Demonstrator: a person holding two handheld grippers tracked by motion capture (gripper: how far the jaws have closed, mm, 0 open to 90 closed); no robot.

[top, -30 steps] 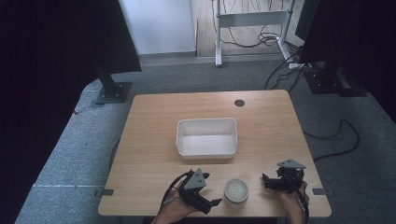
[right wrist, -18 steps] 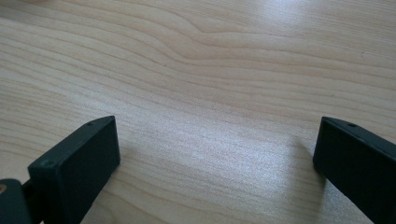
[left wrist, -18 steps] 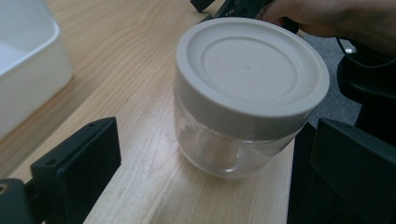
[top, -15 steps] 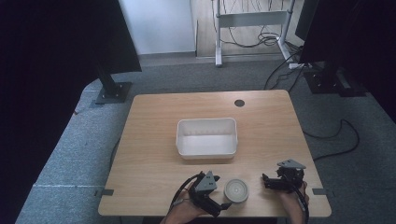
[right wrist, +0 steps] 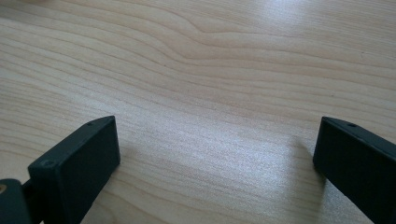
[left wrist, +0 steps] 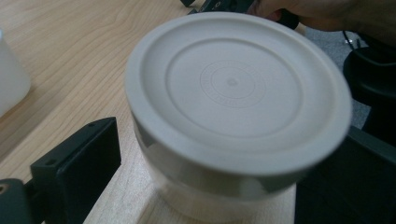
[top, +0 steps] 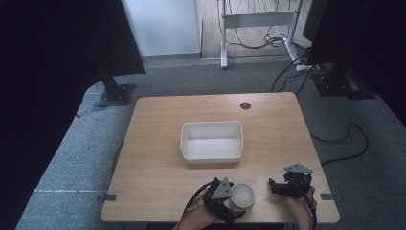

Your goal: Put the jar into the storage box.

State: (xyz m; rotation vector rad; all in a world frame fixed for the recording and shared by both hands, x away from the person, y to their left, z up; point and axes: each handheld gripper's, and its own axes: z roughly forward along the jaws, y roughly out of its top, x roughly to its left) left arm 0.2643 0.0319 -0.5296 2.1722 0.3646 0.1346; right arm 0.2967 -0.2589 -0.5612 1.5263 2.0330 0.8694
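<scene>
Right now the left gripper (top: 229, 207) sits at the near table edge, jaws spread wide around a round lidded jar (top: 242, 195), straddling it but not yet clamped; in the left gripper view a gap shows between the left jaw and the jar (left wrist: 233, 116), right jaw contact can't be told. The jar stands upright on the wooden table (top: 158, 143), near of the white bin (top: 212, 142), slightly right of it. Right gripper (top: 280, 187) rests right of the jar, jaws apart over bare wood, holding nothing. Risks: closing off-centre could shove or tip the jar; pinching the overhanging lid may pop it off.
</scene>
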